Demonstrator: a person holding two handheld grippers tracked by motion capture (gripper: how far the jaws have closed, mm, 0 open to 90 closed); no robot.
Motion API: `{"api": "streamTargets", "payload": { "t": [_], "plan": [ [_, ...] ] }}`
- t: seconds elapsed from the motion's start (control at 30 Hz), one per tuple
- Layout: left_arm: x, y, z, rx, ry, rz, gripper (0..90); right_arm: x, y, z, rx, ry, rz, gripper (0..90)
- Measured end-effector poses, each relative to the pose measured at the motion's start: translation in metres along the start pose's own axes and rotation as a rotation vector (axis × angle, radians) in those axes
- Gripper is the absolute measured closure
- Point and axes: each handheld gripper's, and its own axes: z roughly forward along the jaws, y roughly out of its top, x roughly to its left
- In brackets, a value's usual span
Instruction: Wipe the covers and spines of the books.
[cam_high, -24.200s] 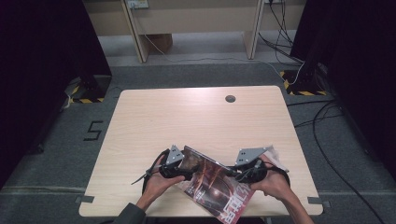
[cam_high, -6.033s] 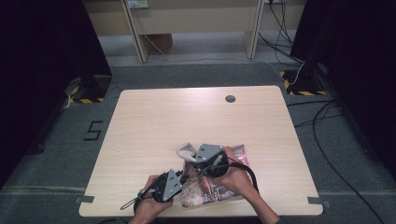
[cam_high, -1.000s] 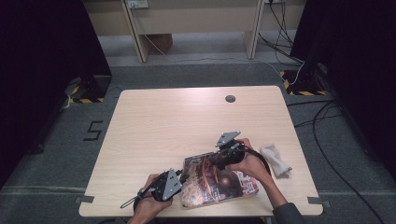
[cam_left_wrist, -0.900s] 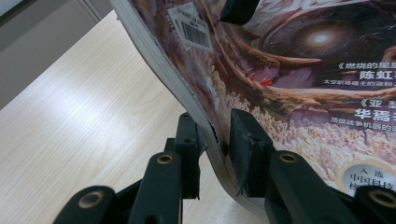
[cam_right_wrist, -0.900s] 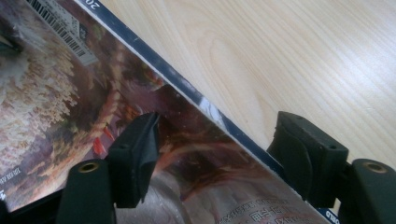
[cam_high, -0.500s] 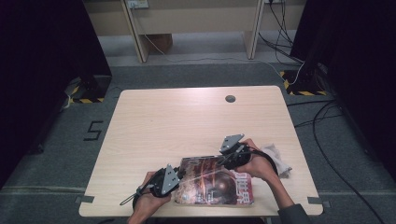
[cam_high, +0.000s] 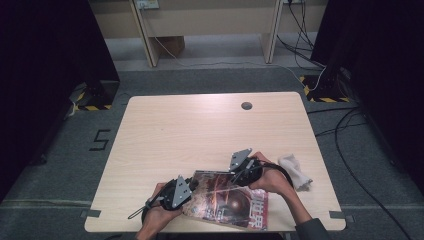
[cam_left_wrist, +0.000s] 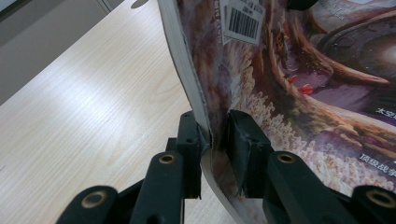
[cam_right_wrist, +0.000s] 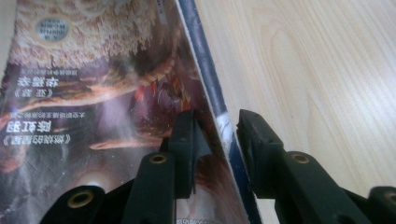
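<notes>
High view — magazine (cam_high: 227, 200) lies at the table (cam_high: 200, 125) near edge, long axis roughly left-right, title end toward the right. Left gripper (cam_high: 187, 187) at its left edge, right gripper (cam_high: 240, 175) at its far edge.

Left gripper view — jaws clamped on the curled-up edge, barcode beyond.

Right gripper view — jaws have just been closing around the spine; one pad touches, the other looks slightly off, blurry.

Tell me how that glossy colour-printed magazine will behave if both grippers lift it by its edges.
The glossy colour-printed magazine is probably floppy: its edge already curves in the left gripper. It may sag between grips. The shiny cover looks slippery, and the right gripper hardly pinches the spine.
</notes>
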Motion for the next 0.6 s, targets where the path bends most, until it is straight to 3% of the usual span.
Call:
{"api": "streamTargets", "payload": {
  "t": [0.13, 0.33, 0.6],
  "plan": [
    [0.001, -0.001, 0.003, 0.014, 0.014, -0.012, 72.6, 0.007, 0.004, -0.003, 0.020, -0.029, -0.050, 73.7],
    [0.009, -0.008, 0.004, 0.031, 0.045, -0.079, 69.1, 0.020, 0.013, -0.004, 0.080, -0.091, -0.117, 81.7],
    [0.015, -0.010, 0.002, 0.032, 0.071, -0.144, 63.5, 0.017, 0.009, -0.003, 0.069, -0.069, -0.083, 82.8]
  ]
}}
